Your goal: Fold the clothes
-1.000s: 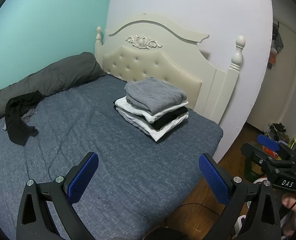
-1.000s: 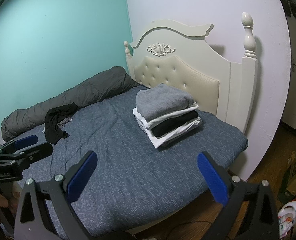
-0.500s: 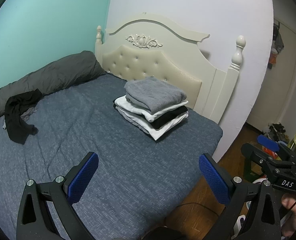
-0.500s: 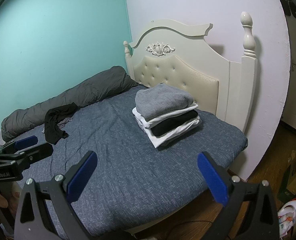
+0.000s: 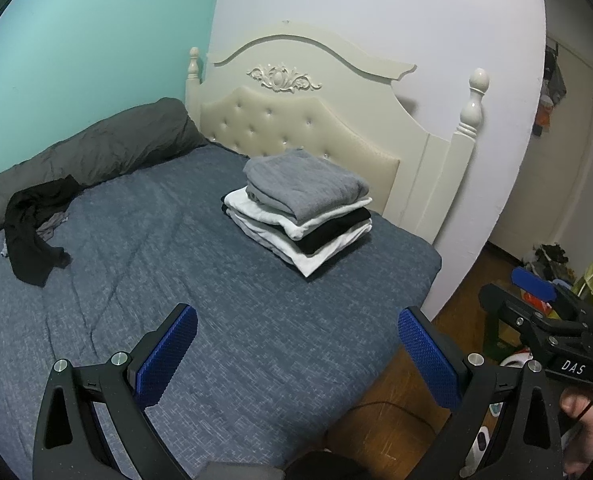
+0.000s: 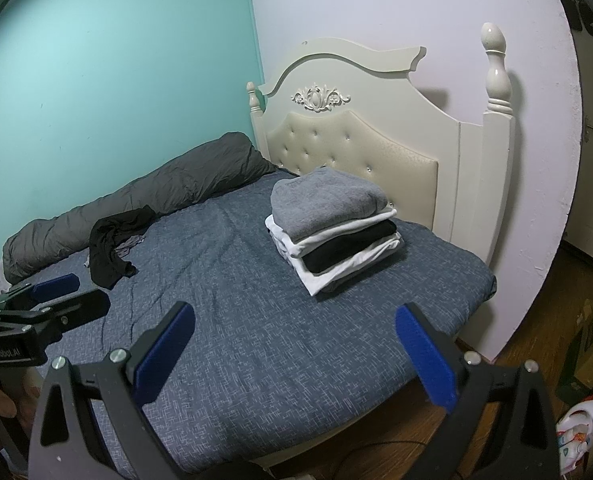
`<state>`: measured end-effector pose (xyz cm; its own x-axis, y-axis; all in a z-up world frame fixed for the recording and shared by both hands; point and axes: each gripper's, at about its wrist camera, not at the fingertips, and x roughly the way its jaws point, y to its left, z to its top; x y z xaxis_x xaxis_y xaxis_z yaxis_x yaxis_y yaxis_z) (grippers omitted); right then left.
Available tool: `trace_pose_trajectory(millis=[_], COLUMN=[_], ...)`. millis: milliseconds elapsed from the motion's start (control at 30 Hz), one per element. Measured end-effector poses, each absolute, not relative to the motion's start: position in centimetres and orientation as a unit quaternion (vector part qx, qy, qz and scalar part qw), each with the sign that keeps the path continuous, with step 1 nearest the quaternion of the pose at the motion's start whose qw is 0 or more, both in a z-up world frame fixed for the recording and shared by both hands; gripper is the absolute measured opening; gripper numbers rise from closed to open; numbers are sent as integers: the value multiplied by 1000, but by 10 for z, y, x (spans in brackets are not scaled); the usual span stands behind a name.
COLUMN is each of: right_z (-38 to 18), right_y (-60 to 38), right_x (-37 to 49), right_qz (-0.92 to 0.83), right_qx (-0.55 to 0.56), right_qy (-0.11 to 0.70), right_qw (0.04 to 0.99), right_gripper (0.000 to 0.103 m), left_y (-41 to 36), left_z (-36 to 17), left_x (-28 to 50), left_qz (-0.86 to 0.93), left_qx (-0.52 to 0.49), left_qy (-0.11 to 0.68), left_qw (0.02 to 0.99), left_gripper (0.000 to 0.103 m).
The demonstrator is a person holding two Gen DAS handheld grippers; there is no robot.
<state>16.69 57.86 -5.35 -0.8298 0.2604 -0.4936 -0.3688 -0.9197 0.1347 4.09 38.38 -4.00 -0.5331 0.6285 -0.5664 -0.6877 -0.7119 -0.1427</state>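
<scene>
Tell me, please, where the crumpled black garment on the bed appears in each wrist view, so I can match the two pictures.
Left wrist view: the black garment lies at the far left, on the blue bedspread beside the grey rolled duvet.
Right wrist view: the black garment lies left of centre, again just below the duvet.
Shared landmark: the folded stack near the cream headboard, to the garment's right in both.
</scene>
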Motion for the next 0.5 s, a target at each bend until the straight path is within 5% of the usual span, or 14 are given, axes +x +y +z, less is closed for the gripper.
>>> trace_pose_trajectory(millis=[500], right_z=[-55], right_y=[579], right_x=[167], right_qz=[949], right_qx=[-242], right_qy=[115], right_qw=[165], right_gripper=[101], left_y=[384], left_z=[-40], left_x=[41], left_qz=[876], left_qx=[-299], left_qy=[48], left_qw=[374], left_gripper=[103])
